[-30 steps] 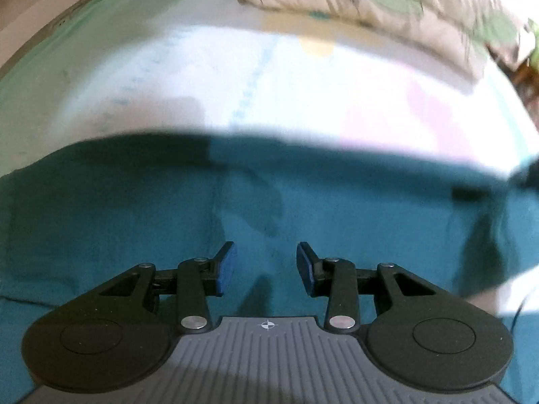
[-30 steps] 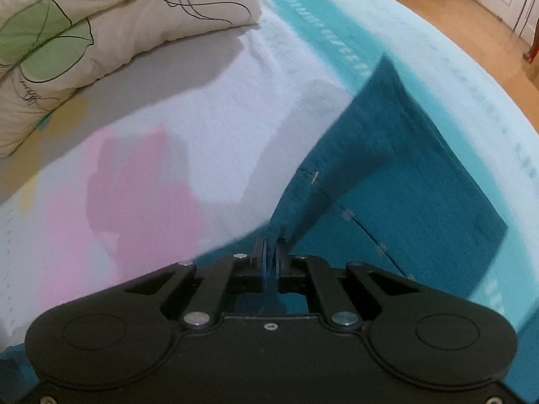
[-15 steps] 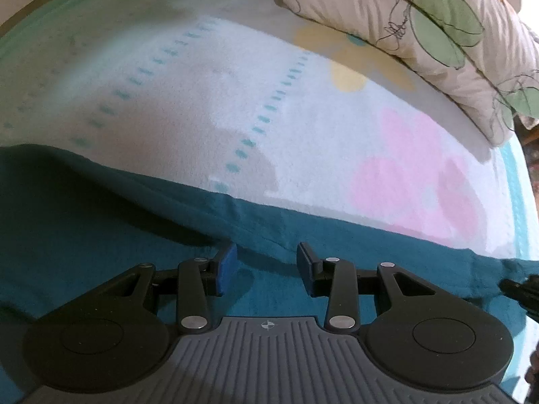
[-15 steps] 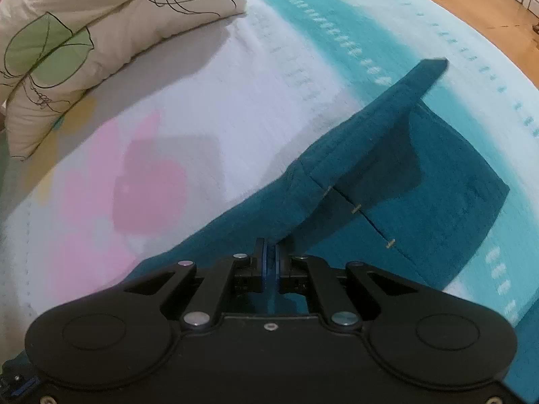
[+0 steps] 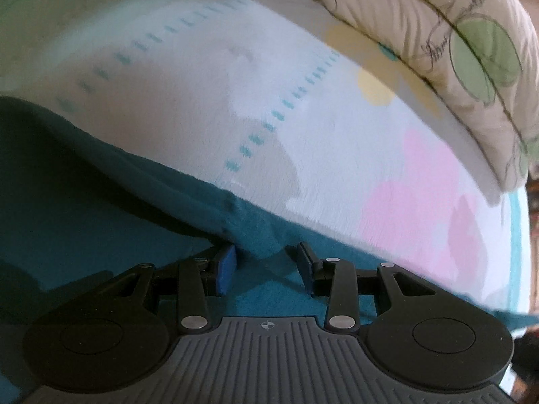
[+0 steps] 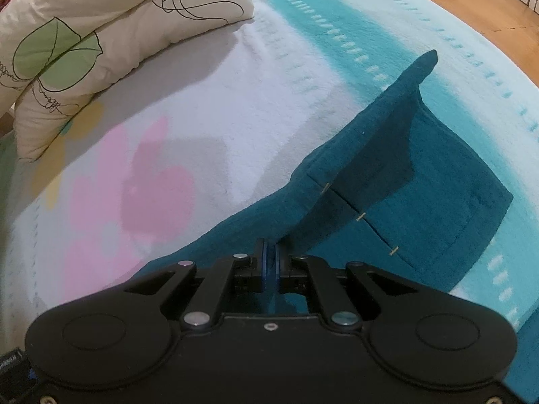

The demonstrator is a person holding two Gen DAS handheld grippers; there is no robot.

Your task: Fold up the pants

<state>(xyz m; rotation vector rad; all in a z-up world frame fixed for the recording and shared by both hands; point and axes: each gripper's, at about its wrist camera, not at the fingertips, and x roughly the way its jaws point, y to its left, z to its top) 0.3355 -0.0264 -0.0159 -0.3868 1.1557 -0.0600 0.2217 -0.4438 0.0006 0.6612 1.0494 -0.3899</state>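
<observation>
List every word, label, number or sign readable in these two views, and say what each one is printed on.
No readable text in either view.
Left gripper: only a small crosshair mark on its grey ribbed body, no letters.
Pillow: scribbled black lines among green leaves, decoration rather than words.
Pants: pale stitch marks only, no label visible.
Right gripper: no markings.

The teal pants [image 5: 101, 229] run off the left and bottom edges of the left wrist view, with the left gripper's [image 5: 266, 266] body covering the cloth beneath it. In the right wrist view, the right gripper [image 6: 270, 266] hides the pinched fold and the fabric below it, and the pants [image 6: 421, 195] are cut at the lower right edge. The leaf-print pillow [image 6: 101, 33] is cropped at the upper left, the bedspread's [image 5: 202, 84] dashes smeared by blur
</observation>
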